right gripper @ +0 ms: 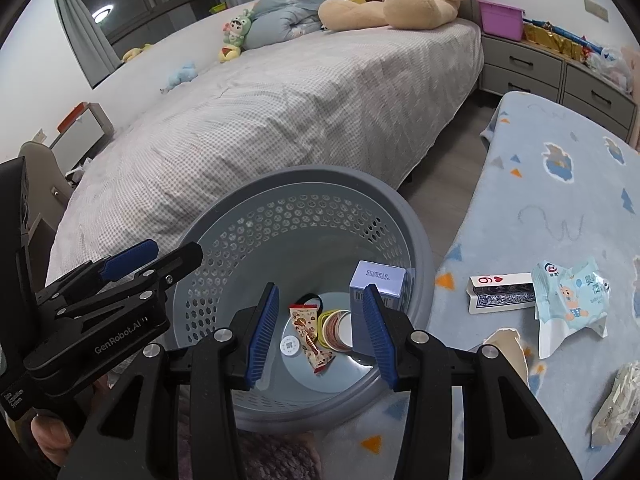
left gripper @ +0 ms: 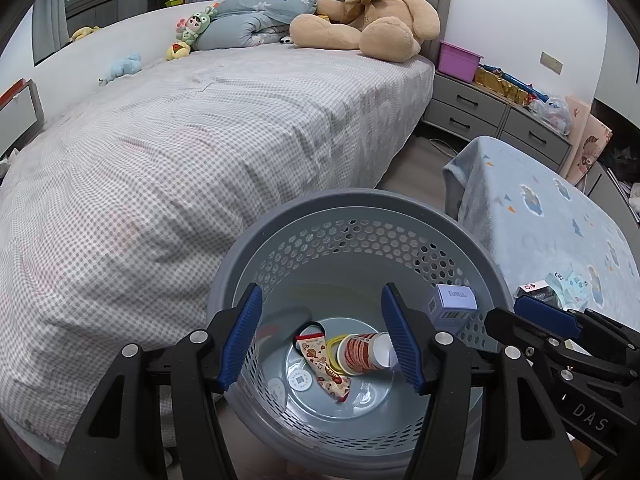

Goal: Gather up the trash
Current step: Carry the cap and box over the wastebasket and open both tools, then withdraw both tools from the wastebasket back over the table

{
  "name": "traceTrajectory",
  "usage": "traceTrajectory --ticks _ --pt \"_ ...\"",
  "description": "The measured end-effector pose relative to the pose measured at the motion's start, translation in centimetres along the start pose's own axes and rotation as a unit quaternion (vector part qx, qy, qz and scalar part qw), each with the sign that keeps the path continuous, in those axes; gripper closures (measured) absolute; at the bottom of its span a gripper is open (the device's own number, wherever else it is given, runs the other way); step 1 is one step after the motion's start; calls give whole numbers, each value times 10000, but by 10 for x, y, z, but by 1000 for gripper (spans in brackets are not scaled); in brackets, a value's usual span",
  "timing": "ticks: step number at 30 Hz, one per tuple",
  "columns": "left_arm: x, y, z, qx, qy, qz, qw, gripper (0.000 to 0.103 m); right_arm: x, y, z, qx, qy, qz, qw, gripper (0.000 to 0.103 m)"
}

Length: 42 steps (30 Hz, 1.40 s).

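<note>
Grippers first: the left gripper (left gripper: pixel 322 334) hangs over the grey basket (left gripper: pixel 248 248) with its jaws apart and nothing between them. The right gripper (right gripper: pixel 320 330) also stands open above the basket, and a small white box (right gripper: pixel 378 284) shows just beyond its right finger, apparently free of both pads. On the basket floor lie a paper cup (left gripper: pixel 362 352) and a snack wrapper (left gripper: pixel 324 368). Further right, a torn blue wrapper (right gripper: pixel 568 300) and a playing card box (right gripper: pixel 502 292) rest on the blue blanket (right gripper: pixel 560 200). Behind stands the bed (left gripper: pixel 200 128).
</note>
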State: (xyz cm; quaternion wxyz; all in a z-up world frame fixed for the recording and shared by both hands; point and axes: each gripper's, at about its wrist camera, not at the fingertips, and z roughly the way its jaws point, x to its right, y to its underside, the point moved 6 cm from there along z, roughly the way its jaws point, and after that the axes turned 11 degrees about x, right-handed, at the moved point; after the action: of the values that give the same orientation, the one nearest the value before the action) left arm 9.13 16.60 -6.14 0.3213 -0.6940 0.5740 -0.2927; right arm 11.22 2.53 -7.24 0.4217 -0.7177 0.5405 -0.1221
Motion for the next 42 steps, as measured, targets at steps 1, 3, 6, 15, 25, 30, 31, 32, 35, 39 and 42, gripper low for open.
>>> traceTrajectory --ticks 1,3,6,15,25,30,31,32,35,39,42 --pt "0 0 0 0 -1 0 10000 43 0 0 -1 6 -1 5 10000 59" --pt "0 -1 -1 6 1 3 10000 42 0 0 -2 22 -1 11 10000 59" --pt "2 -1 -2 13 19 26 10000 41 0 -1 -5 41 9 2 10000 59" --pt "6 -1 -6 117 -56 120 9998 40 3 -1 -17 129 59 45 9999 58" --pt "19 -2 -20 290 -13 315 9991 30 14 9 -41 248 248 95 9993 50" --pt "29 1 -29 350 58 377 9987 30 30 19 -60 315 370 240 9985 48" --pt "31 1 -31 371 77 390 9985 30 33 21 -63 322 390 277 9983 47" --pt "34 1 -34 395 87 406 9984 30 37 23 -68 332 420 321 9980 47" --pt "42 2 -40 422 160 415 9981 30 46 29 -81 379 501 375 9973 47" --pt "60 7 -49 425 337 466 9974 30 59 37 -102 482 650 421 9958 44" --pt "76 15 -55 381 482 544 9966 30 70 45 -120 555 837 421 9940 42"
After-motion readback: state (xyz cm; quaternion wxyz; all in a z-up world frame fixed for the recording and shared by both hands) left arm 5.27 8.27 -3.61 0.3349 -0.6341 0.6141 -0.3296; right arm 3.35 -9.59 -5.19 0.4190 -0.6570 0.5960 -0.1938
